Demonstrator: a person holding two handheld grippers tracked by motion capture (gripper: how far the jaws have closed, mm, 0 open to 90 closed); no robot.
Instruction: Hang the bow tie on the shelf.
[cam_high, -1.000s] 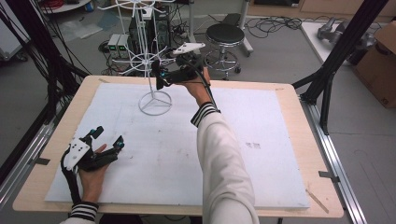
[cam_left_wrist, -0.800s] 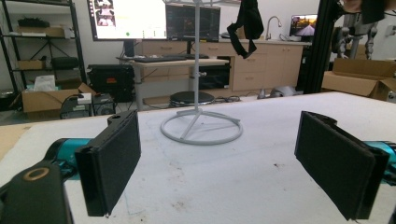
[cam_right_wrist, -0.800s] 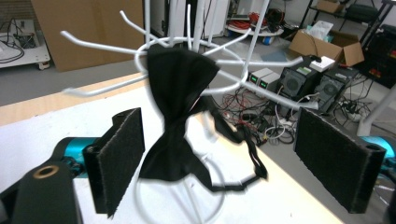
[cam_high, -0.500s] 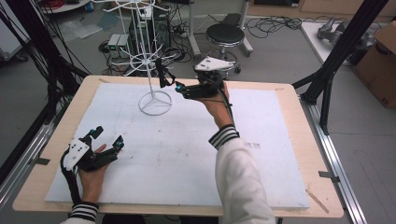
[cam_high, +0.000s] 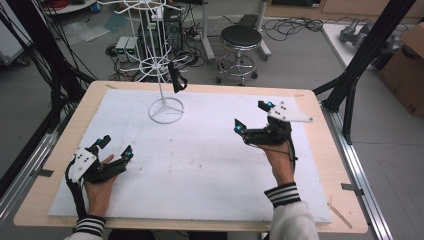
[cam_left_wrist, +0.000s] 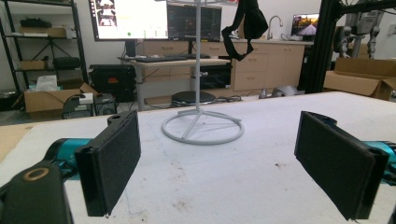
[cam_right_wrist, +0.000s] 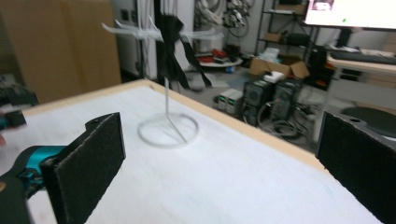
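- The left gripper (cam_high: 114, 148) has its 2 black jaws spread wide with nothing between them; in the left gripper view the gap shows bare white table surface.
- Straight ahead of those jaws, well apart from them, stands a white wire rack (cam_left_wrist: 198, 70), its ring base (cam_left_wrist: 202, 127) flat on the white sheet.
- A black strap-like item (cam_left_wrist: 246, 23) hangs from the rack's upper arms, above and a little right of the left jaws' line of sight (what exactly it is cannot be told).
- The right gripper (cam_high: 250, 118) also has its 2 jaws wide apart and holds nothing; it is raised a little over the sheet, with a grey 3-cornered plate (cam_high: 289, 113) on top.
- Ahead of the right jaws and toward their left side, the same rack (cam_right_wrist: 166, 70) stands near the table's wooden edge, the black item (cam_right_wrist: 172, 42) dangling against its pole.
- Outward from both jaws lies the white sheet (cam_high: 200, 165) on the wooden table (cam_high: 50, 150), a hand behind each gripper.
- Beyond the table, past the rack, sit a black stool (cam_high: 241, 37), cables and computer cases on the floor.
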